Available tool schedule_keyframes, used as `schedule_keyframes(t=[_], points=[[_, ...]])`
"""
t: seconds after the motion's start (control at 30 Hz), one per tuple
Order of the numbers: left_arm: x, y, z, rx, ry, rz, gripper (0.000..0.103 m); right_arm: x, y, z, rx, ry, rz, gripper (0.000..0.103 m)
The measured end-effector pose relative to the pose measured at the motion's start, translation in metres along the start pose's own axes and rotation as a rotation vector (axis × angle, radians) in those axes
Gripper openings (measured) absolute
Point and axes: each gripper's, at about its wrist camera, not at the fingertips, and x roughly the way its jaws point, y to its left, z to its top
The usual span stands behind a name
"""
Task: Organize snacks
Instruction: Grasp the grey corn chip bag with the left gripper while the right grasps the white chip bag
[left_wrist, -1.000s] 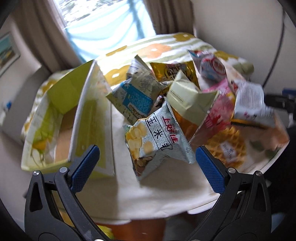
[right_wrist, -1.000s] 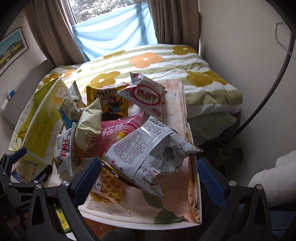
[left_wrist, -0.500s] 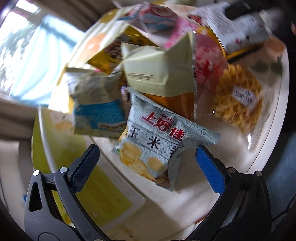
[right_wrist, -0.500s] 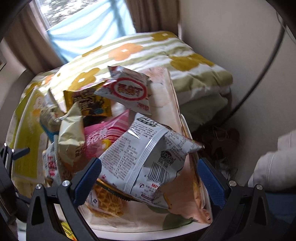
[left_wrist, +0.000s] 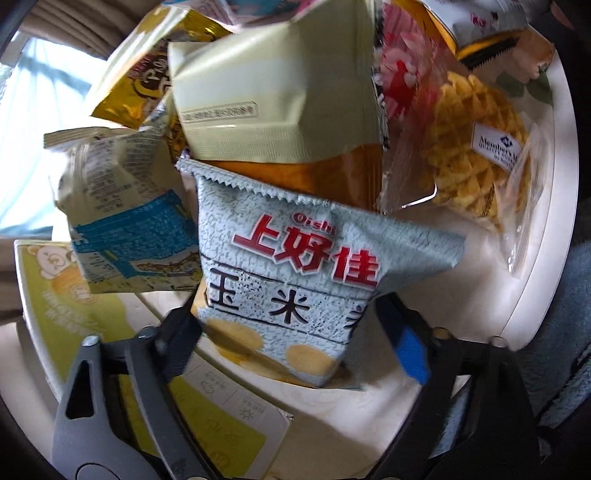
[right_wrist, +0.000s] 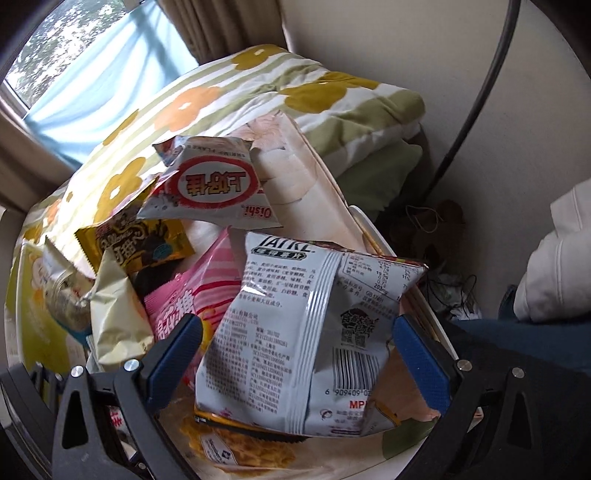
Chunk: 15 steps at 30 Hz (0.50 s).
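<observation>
On the round white table (left_wrist: 546, 236), a loose heap of snack packs covers most of the top, tipped against one another rather than stacked, which suggests they are waiting to be sorted. Beside the heap lies a yellow-green carton (left_wrist: 55, 306), flaps spread, probably the place the packs are meant to go. Behind the table a bed with a flowered quilt (right_wrist: 236, 85) fills the room up to a window (right_wrist: 66, 62) hung with a blue cloth and brown curtains; a black cable (right_wrist: 476, 96) runs up the pale wall, and a white sleeve (right_wrist: 554, 258) shows at the edge.

Largest of the packs near the right gripper (right_wrist: 295, 350) is a white bag (right_wrist: 314, 332) lying back-up, barcode showing, on a waffle pack (right_wrist: 236, 446); the jaws stand spread to either side of it with clear gaps, so nothing is pinched. A pink bag (right_wrist: 192, 295) and a red-and-white shrimp chip bag (right_wrist: 210, 188) lean further back.

Smaller and closer to the carton, the grey-blue corn snack bag (left_wrist: 295, 266) stands tilted on its lower edge, propped by a pale green bag (left_wrist: 273, 96). The left gripper (left_wrist: 291, 336) points steeply down with its jaws closing around the bag's bottom; the bag is between them, though whether the pads already press it I cannot tell. Gripping low on the crimped end should, I judge, let it lift free without dragging its neighbours.
</observation>
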Motion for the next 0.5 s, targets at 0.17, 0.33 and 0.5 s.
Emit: schedule_keyframes(t=[0.17, 0.33, 0.5], points=[[0.0, -0.001, 0.001, 0.022, -0.02, -0.034, 0.071, 0.003, -0.005, 0.003, 0.062, -0.005, -0.018, 0.103], [-0.006, 0.021, -0.007, -0.032, -0.039, -0.094, 0.062, 0.008, -0.005, 0.005, 0.103, -0.004, -0.037, 0.103], [-0.019, 0.043, -0.021, -0.054, -0.065, -0.114, 0.057, 0.015, -0.004, 0.004, 0.119, -0.002, -0.057, 0.087]])
